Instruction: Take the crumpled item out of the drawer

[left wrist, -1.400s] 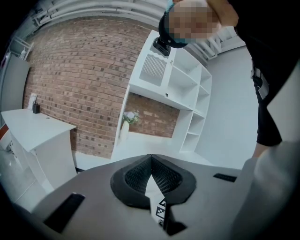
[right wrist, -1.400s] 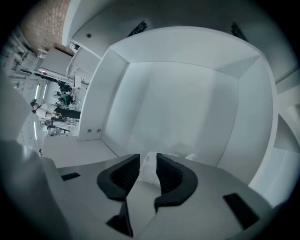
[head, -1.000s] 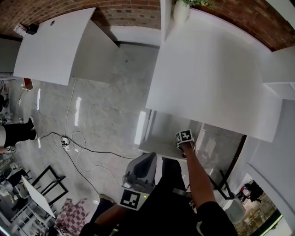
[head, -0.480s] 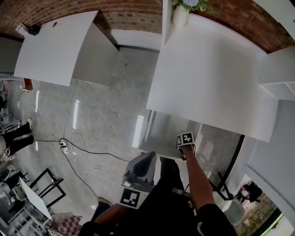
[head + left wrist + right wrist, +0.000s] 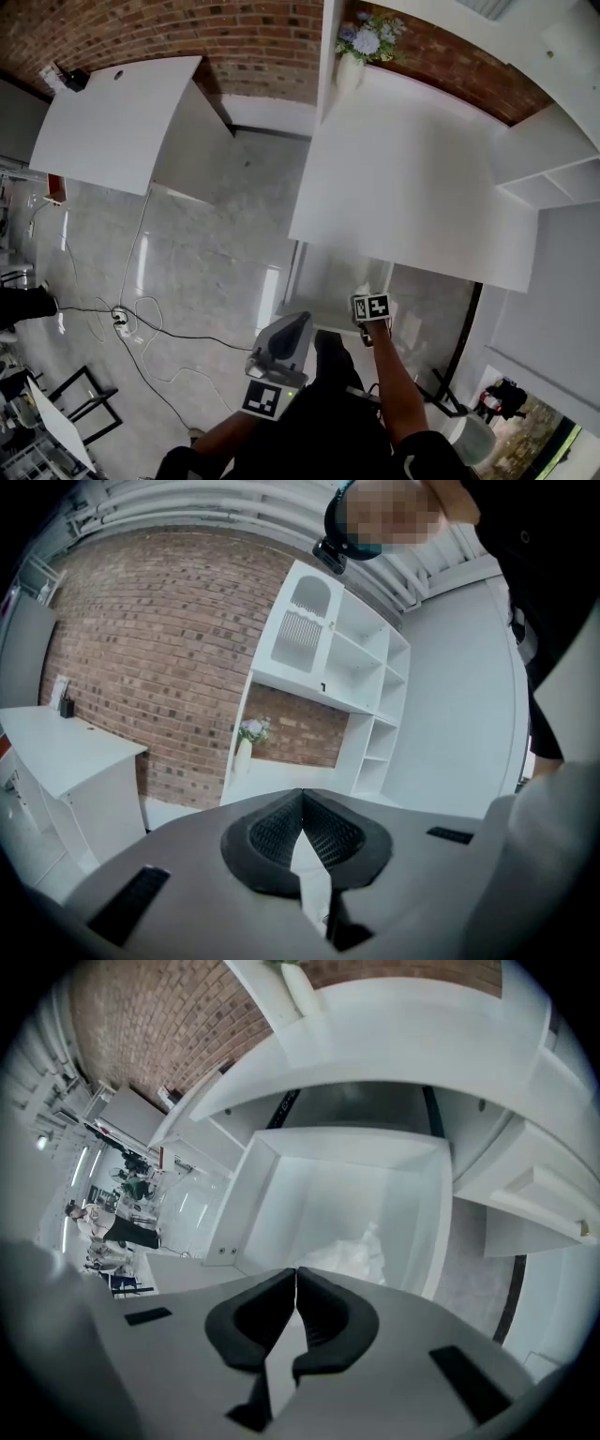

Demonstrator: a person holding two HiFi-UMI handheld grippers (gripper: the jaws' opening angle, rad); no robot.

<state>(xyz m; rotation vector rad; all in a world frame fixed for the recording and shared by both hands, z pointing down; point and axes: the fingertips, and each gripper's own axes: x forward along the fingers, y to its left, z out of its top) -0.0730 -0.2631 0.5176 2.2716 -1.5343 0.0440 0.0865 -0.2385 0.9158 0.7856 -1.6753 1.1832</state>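
Note:
The white drawer (image 5: pixel 281 1194) stands pulled out under the white desk (image 5: pixel 412 187). A crumpled white item (image 5: pixel 361 1252) lies on its floor near the right wall. My right gripper (image 5: pixel 296 1274) hovers over the drawer's near end, jaws shut tip to tip just in front of the item. The jaws hide the item's near edge, so I cannot tell if they pinch it. In the head view its marker cube (image 5: pixel 372 307) sits at the drawer's front. My left gripper (image 5: pixel 302 803) is shut and empty, held low by the person's body, also seen as the left gripper (image 5: pixel 298 326).
A vase of flowers (image 5: pixel 361 47) stands at the desk's back edge by the brick wall. White shelves (image 5: pixel 553 159) rise at the right. A second white desk (image 5: pixel 112 103) stands at the left, with cables (image 5: pixel 141 319) on the shiny floor between.
The head view has tilted up, so the flowers and more brick wall show. The right gripper's cube sits a little lower at the drawer front. The left gripper has barely moved.

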